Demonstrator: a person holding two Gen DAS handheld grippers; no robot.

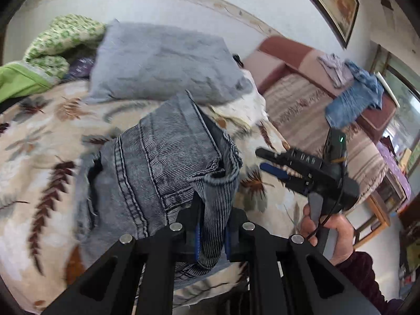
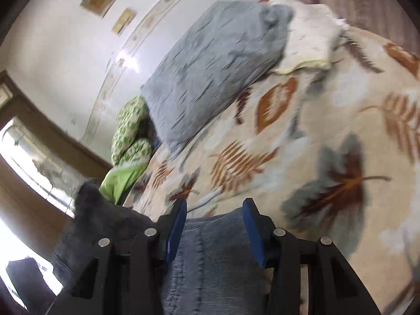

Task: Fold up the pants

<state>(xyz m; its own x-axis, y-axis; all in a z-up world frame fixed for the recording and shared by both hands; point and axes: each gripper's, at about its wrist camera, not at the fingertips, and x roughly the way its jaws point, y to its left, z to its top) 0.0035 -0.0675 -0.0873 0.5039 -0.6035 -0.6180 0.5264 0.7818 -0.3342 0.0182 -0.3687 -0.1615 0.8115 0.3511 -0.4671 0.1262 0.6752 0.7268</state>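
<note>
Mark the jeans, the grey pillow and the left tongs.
jeans [image 1: 157,162], left wrist view, on the seamed denim panel.
grey pillow [image 1: 162,60], left wrist view, on its middle.
left tongs [image 1: 212,239], left wrist view, between the tips gripping denim.

Pants ran out under left gripper, lower end hidden. Bedspread smeared by blur in right wrist view. Wall frame cut by edge.
</note>
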